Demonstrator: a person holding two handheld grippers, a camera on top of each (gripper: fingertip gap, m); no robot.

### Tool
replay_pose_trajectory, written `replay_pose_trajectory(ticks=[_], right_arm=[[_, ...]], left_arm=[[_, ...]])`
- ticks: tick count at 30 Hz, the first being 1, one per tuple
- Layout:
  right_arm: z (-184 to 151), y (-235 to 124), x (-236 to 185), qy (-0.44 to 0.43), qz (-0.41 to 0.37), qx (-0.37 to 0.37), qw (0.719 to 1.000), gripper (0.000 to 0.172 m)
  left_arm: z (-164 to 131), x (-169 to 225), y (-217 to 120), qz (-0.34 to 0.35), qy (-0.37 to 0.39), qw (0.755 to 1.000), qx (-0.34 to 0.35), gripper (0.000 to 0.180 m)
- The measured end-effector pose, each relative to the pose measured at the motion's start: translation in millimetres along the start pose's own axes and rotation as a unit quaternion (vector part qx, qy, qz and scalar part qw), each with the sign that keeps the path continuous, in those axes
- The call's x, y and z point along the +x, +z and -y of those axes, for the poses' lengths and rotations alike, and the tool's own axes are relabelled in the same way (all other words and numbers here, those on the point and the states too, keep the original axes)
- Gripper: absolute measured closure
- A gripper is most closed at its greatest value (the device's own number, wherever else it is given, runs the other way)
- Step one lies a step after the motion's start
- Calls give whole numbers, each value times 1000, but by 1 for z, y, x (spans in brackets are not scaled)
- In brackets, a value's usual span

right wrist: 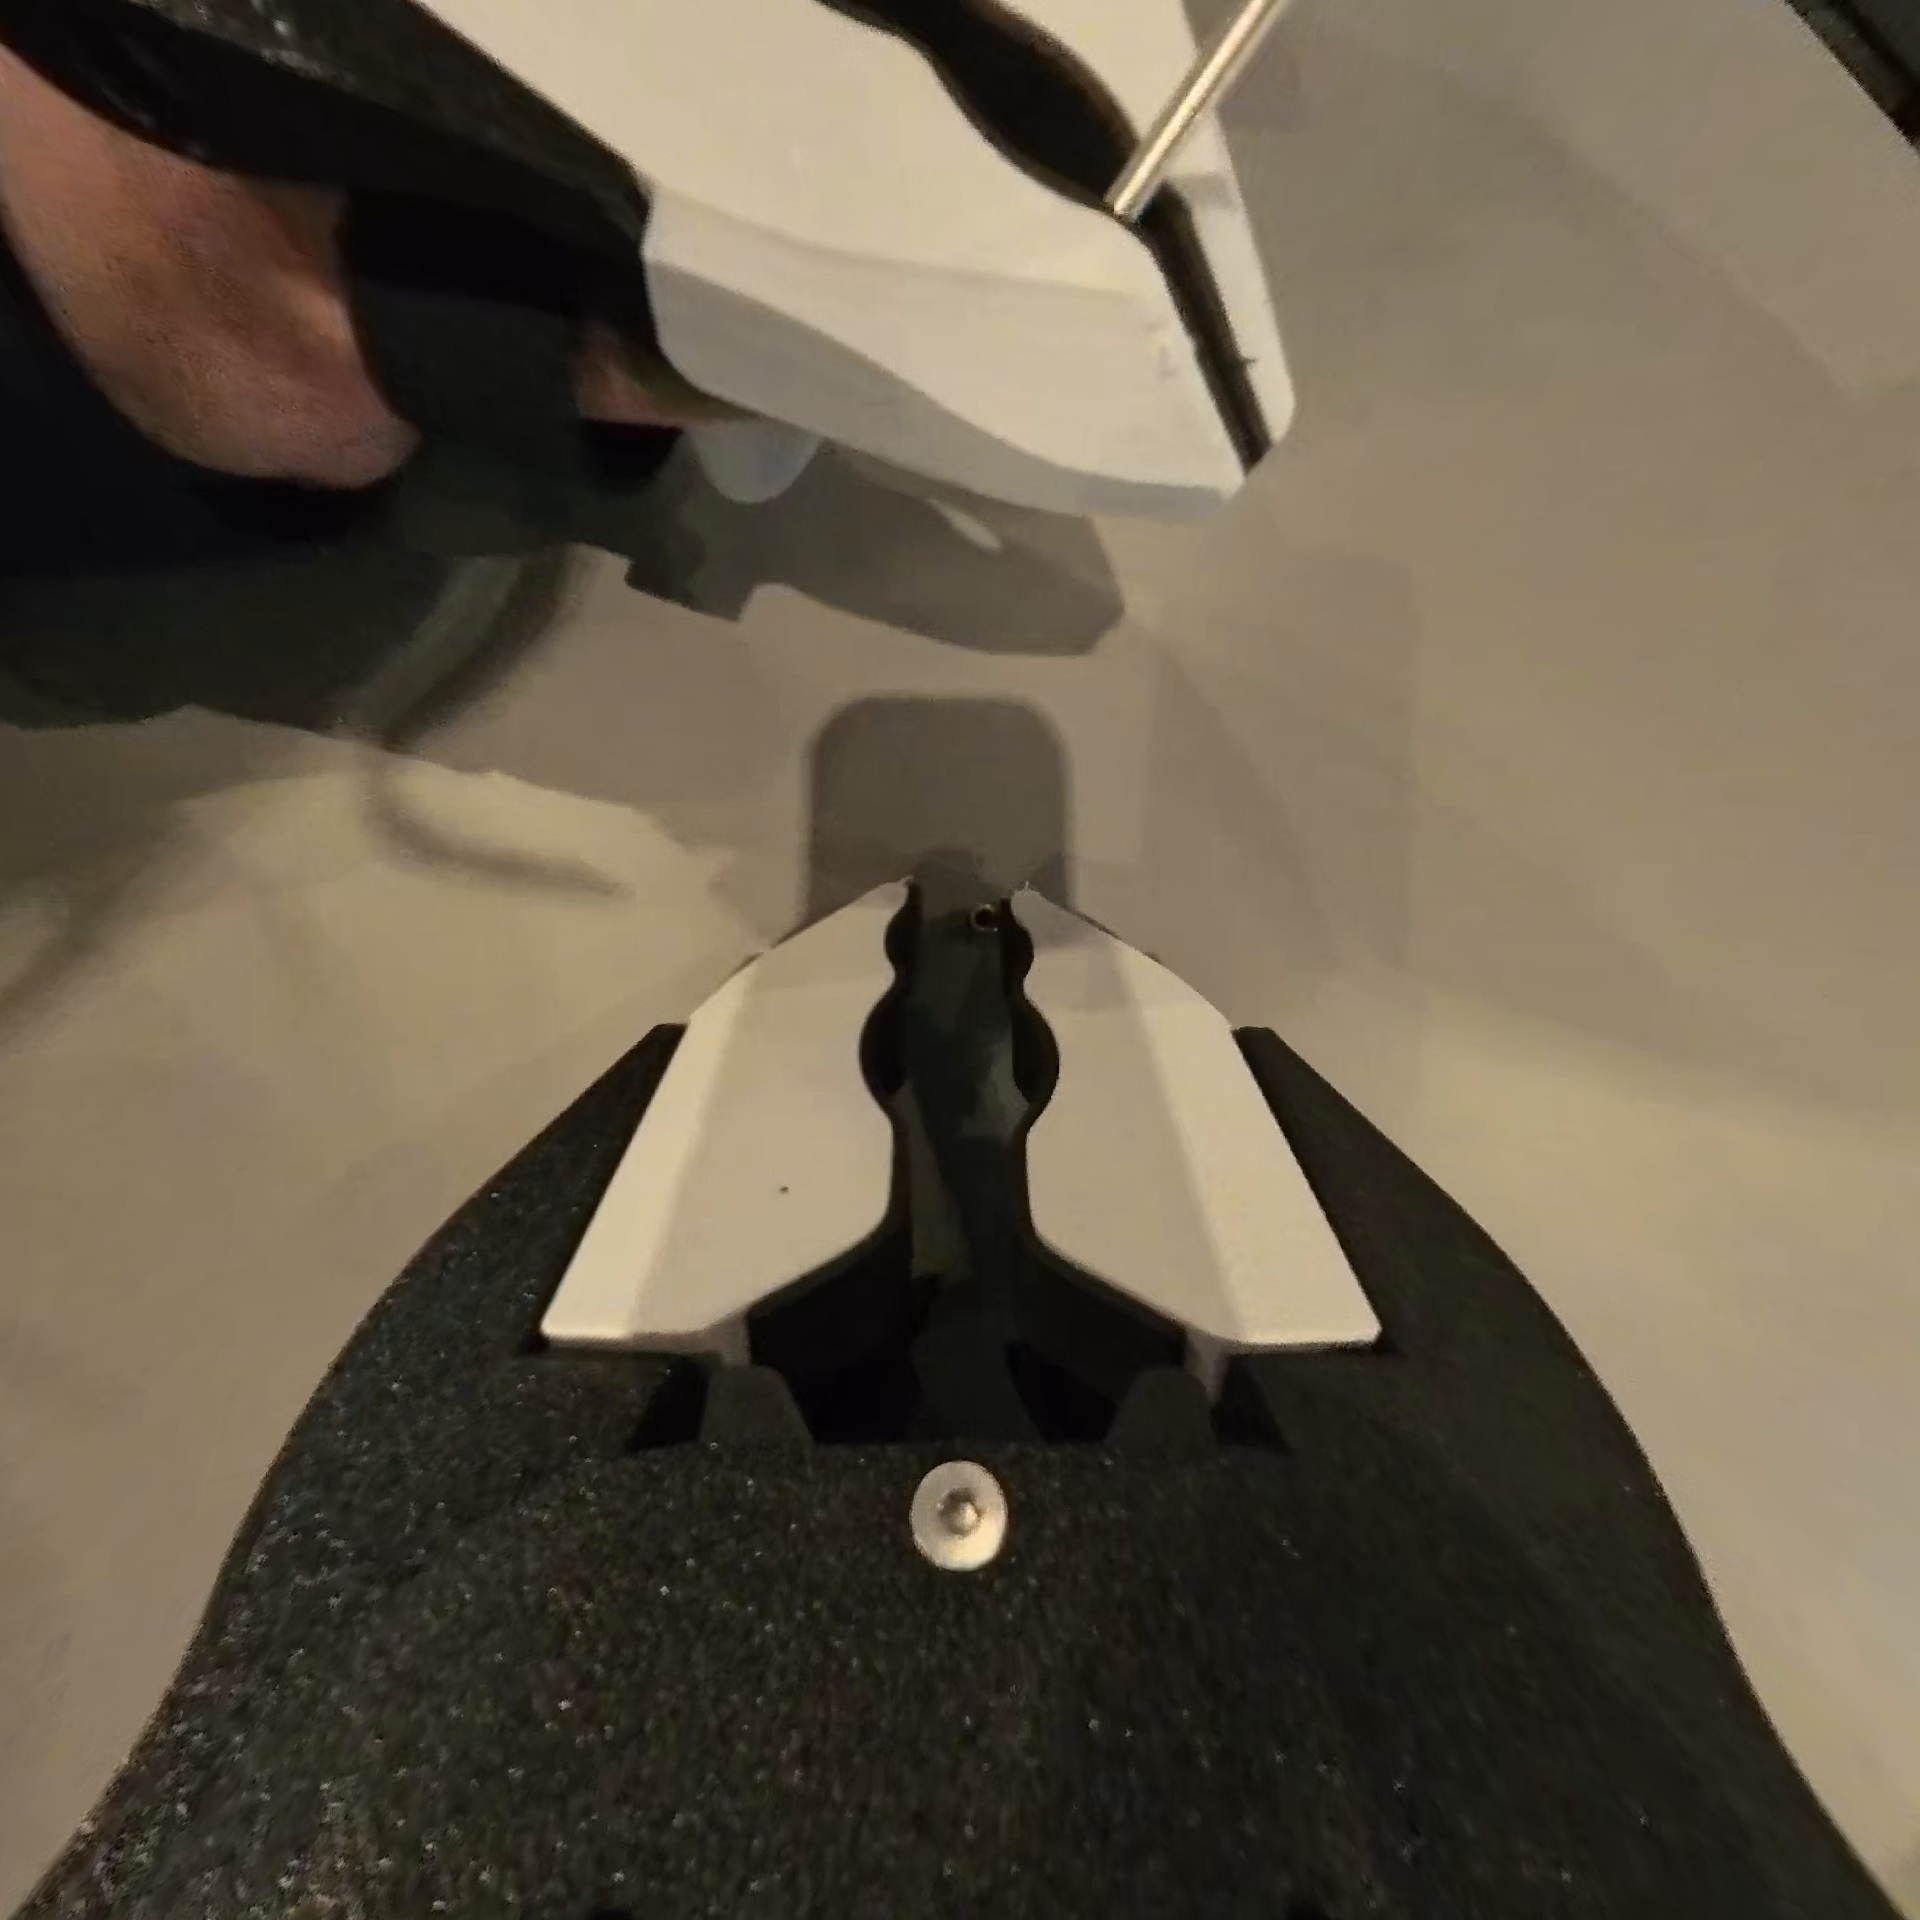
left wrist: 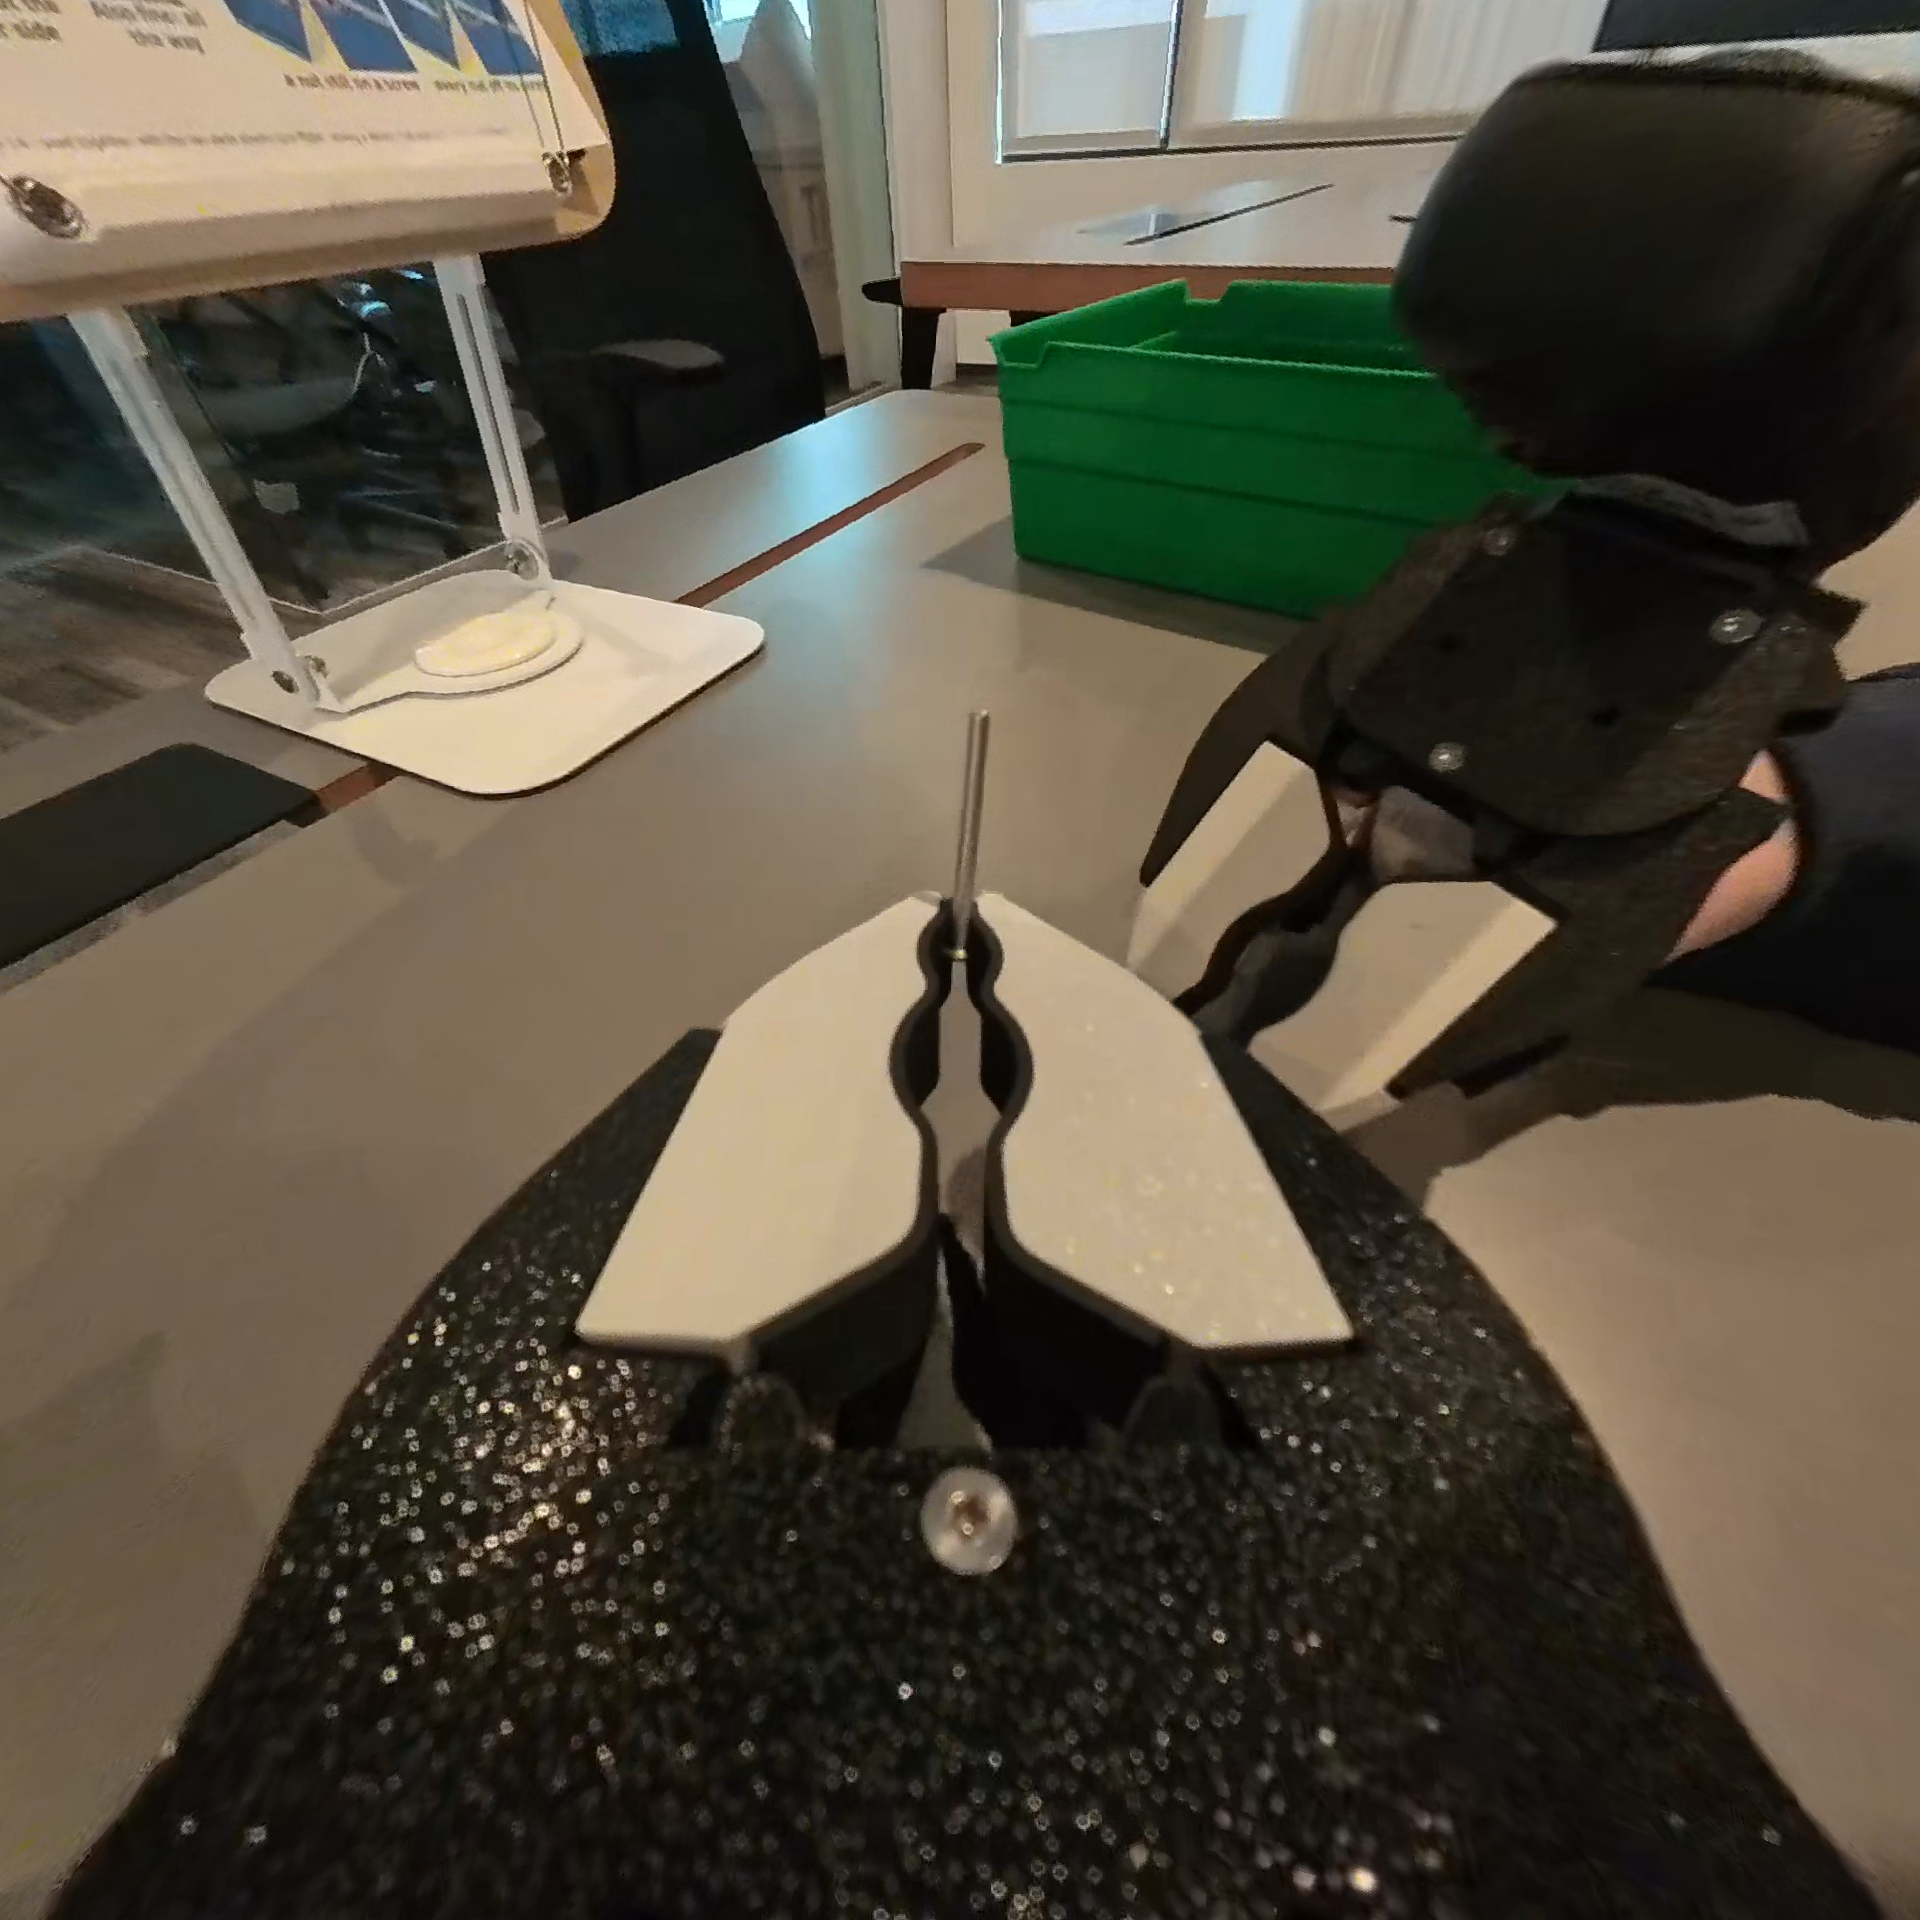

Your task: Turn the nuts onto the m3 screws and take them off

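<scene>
The left gripper (left wrist: pixel 961 920) has its fingers (left wrist: pixel 831 1039) clenched on a thin silver screw (left wrist: pixel 975 810), the pads pressing its lower end. The shaft stands out past the fingertips toward twelve o'clock in the left wrist view, its long axis in line with the fingers, its free end bare. A small yellowish ring, possibly a washer or the head, sits on the shaft just inside the tips; it is too small to tell which.

The right gripper (right wrist: pixel 966 902) hangs over the grey worktop (right wrist: pixel 1558 831) with its fingers (right wrist: pixel 1143 1039) parted by a narrow gap. A tiny dark nut (right wrist: pixel 983 917) shows at the tips, lying close against the right-hand pad, its bore facing the camera. A clear space separates it from the left-hand pad, so it does not look gripped from both sides; I cannot tell whether it rests on the worktop or clings to the pad.

In the right wrist view the screw lies toward one o'clock from the nut, well apart and slanting up out of the picture. In the left wrist view the right gripper sits at about three o'clock of the screw, pointing down. My judgement: the nut must first be pinched, then its bore brought to the screw's free end and set square to the shaft.

A green bin (left wrist: pixel 1195 457) and a white stand (left wrist: pixel 488 686) sit farther back.
</scene>
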State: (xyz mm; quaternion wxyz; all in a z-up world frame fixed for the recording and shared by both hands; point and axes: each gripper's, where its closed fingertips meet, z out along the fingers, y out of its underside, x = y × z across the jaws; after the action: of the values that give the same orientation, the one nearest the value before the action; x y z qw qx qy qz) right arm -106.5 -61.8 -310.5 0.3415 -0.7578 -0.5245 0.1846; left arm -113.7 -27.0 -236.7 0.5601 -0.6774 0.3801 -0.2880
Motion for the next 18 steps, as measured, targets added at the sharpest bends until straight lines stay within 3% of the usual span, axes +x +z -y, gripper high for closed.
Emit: replay_pose_trajectory(ticks=[8, 11, 18], right_arm=[[-2, -3, 5, 18, -39, -14, 999, 149], [-2, -2, 2, 24, -28, -9, 999, 158], [-2, -1, 5, 47, -33, -3, 998, 156]], left_arm=[[-4, 7, 0, -13, 1, 1000, -11, 179], [-4, 8, 0, -16, 0, 1000, -11, 179], [-5, 8, 0, -20, -2, 1000, -14, 179]])
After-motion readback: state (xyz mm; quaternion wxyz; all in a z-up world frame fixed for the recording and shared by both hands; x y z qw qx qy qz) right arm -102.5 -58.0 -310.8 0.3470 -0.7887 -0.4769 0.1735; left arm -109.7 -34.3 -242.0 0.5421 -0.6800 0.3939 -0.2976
